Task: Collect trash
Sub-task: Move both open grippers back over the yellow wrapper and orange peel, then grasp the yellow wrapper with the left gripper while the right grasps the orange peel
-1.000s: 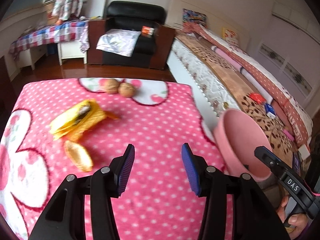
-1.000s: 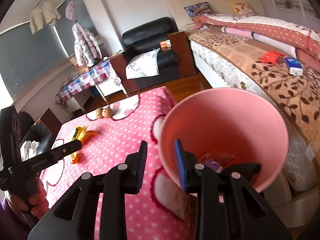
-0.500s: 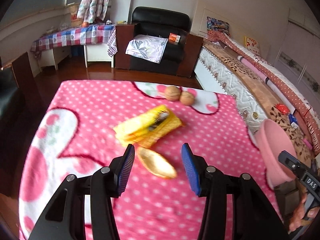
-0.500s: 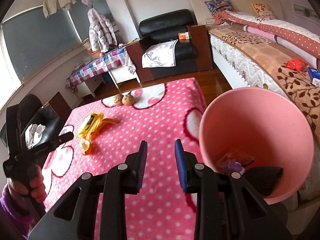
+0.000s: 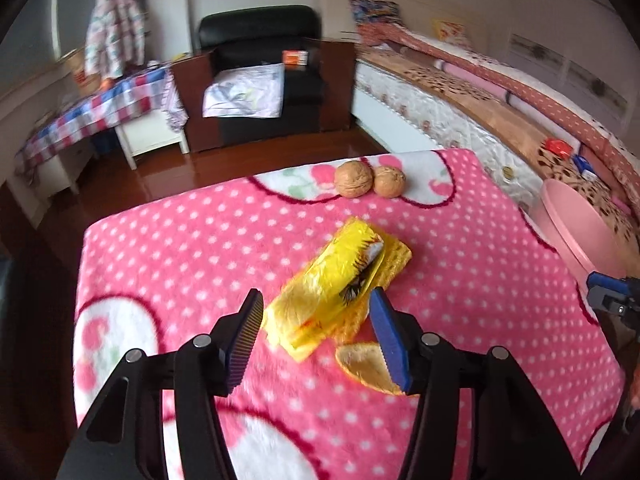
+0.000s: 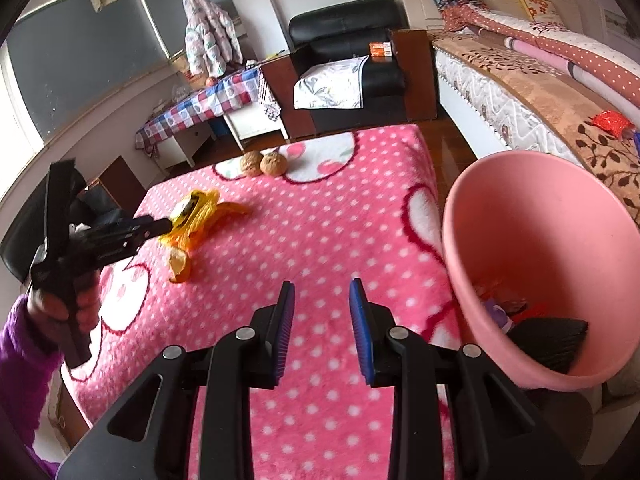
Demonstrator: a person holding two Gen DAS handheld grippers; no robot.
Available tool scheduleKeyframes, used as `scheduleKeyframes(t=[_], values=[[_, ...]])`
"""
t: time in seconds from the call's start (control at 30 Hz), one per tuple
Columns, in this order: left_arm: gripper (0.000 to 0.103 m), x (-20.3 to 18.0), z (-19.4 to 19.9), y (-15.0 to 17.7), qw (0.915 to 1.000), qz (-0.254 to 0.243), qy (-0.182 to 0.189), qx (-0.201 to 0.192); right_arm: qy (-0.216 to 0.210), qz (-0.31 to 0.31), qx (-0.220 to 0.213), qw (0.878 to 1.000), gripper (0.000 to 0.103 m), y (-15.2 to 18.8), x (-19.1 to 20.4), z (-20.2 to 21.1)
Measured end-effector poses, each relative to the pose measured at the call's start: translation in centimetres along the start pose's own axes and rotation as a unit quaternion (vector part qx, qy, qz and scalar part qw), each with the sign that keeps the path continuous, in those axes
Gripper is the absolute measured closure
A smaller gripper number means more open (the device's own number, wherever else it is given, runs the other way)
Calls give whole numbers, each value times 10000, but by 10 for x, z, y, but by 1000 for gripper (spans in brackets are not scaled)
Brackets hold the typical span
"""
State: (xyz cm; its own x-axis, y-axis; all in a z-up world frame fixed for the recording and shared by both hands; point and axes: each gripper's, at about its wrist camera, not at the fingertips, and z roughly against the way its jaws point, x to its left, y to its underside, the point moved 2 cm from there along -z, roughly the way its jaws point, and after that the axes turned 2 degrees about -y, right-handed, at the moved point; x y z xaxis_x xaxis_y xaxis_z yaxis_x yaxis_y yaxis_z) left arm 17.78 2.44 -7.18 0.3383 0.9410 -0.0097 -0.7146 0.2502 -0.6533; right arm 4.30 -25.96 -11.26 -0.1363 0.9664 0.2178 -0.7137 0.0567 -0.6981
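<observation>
Left gripper (image 5: 316,342) jaws wide around yellow wrapper (image 5: 332,288)

Wrapper (image 5: 336,280) lying mid-blanket (image 5: 180,240), peel (image 5: 366,366) just near-right of it, touching or almost. Two walnuts (image 5: 370,184) side by side at the far edge. Bin (image 6: 536,264) off the right edge, trash (image 6: 504,308) inside. Bed (image 6: 532,92) further right, armchair (image 5: 260,68) far behind.

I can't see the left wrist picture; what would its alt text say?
An open left gripper hovers low over a crumpled yellow wrapper on a pink polka-dot blanket, with an orange peel beside its right finger. Two walnuts sit farther back, a pink bin at the right edge.
</observation>
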Motion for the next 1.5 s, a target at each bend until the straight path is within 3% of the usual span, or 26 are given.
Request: scheduleKeyframes(t=[0.2, 0.33, 0.4, 0.5, 0.7, 0.9, 1.07, 1.5], values=[[49, 9, -16, -3, 9985, -34, 505, 200, -38, 145, 151, 9998, 74, 4, 14, -7], [73, 12, -19, 1, 9969, 36, 740, 269, -91, 320, 214, 9992, 74, 5, 28, -10], [79, 15, -18, 4, 9970, 74, 732, 243, -128, 393, 248, 9988, 74, 5, 33, -12], [89, 22, -14, 9, 9976, 206, 643, 138, -214, 527, 319, 9979, 74, 5, 45, -16], [97, 43, 6, 17, 9945, 847, 611, -58, -614, 776, 477, 9939, 74, 1, 78, -26], [97, 46, 32, 29, 9931, 1019, 500, -284, -1087, 776, 697, 9886, 74, -7, 110, -44], [97, 45, 51, 37, 9928, 1009, 424, -491, -1233, 741, 834, 9861, 74, -17, 130, -56], [97, 46, 75, 50, 9885, 1284, 457, -650, -837, 746, 1168, 9868, 74, -19, 142, -112]])
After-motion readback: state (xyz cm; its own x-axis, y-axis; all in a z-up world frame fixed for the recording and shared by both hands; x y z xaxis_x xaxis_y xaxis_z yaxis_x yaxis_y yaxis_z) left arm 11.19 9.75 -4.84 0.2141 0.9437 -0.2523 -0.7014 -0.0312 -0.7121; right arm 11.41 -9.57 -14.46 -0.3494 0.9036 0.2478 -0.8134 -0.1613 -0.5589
